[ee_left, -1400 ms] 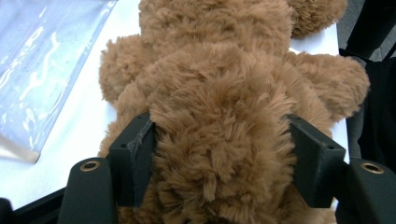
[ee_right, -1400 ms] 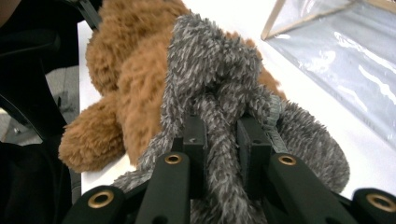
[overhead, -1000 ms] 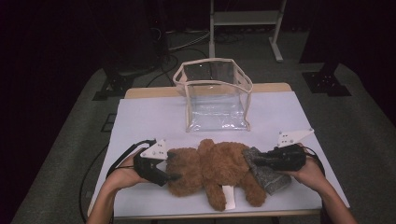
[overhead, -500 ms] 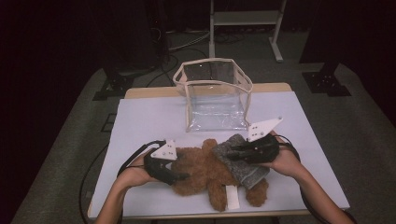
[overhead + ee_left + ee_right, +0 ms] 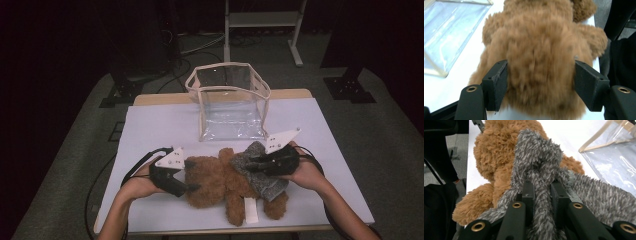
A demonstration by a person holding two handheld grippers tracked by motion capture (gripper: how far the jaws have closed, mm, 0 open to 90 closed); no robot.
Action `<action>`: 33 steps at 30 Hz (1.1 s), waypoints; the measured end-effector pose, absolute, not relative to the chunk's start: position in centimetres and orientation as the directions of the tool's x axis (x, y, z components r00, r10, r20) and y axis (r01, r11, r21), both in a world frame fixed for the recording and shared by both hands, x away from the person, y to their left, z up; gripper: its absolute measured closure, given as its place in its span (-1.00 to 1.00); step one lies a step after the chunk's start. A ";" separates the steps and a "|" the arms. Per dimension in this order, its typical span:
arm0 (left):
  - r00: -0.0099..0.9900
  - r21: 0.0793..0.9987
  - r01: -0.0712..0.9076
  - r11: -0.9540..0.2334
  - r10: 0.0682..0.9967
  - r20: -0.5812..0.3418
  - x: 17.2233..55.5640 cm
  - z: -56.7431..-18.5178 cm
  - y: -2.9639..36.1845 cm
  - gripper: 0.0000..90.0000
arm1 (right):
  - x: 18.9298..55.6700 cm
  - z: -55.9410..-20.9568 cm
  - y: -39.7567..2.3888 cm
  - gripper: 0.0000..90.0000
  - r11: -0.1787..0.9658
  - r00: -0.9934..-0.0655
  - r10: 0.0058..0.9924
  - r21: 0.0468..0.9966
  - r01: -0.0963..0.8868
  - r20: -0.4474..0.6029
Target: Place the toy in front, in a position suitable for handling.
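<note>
Teddy bear [image 5: 220, 182], brown plush, is laid on the white table [image 5: 160, 125], just in front of the clear pouch [image 5: 231, 102]. Its head is straddled by the left gripper [image 5: 540, 82]; jaws were just opening a bit, pads apparently touching fur, tho the view is blurred. Grey knit garment [image 5: 539, 165], draped over the bear's body, is pinched tight by the right gripper [image 5: 543, 195].

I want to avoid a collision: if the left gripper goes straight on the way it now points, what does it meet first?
The left gripper would meet the brown teddy bear at once: its head already sits between the fingers. Beyond it comes the grey garment, though depth is unclear.
</note>
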State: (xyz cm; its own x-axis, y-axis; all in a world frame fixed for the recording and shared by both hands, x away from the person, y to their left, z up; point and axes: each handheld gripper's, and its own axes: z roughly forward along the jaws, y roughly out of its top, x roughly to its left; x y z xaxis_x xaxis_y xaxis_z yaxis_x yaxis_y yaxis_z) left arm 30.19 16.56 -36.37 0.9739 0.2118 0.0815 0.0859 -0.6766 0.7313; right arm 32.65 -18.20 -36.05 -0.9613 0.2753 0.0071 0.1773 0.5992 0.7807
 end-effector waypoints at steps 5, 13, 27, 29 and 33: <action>0.975 0.728 0.094 -0.680 0.211 0.071 30.4 -37.4 16.6 -0.23 | 32.5 -35.9 -18.9 0.68 0.604 -0.957 0.292 0.774 0.191 0.008; 0.979 0.757 0.059 -0.650 0.187 0.085 31.8 -38.5 13.2 -0.20 | 32.2 -34.7 -18.7 0.68 0.612 -0.956 0.292 0.772 0.173 -0.017; 0.983 0.767 0.021 -0.641 0.152 0.100 32.5 -38.8 9.4 -0.24 | 31.7 -35.6 -19.9 0.68 0.654 -0.950 0.309 0.736 0.174 -0.050; 0.983 0.770 0.022 -0.637 0.154 0.099 32.5 -38.9 9.3 -0.23 | 31.5 -35.4 -20.6 0.68 0.648 -0.943 0.328 0.738 0.186 -0.051; 0.985 0.779 0.027 -0.626 0.151 0.087 32.6 -39.0 8.3 -0.23 | 31.4 -35.1 -20.6 0.68 0.651 -0.939 0.338 0.735 0.187 -0.061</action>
State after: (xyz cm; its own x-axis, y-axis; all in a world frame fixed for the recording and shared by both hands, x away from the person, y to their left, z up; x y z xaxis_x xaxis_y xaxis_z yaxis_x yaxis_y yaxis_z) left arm 32.61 8.31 -39.04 0.9848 0.1509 0.0866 0.0275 -0.6262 0.7791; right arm 31.37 -20.56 -35.09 -0.9390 0.3384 -0.0612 0.1868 0.6513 0.7354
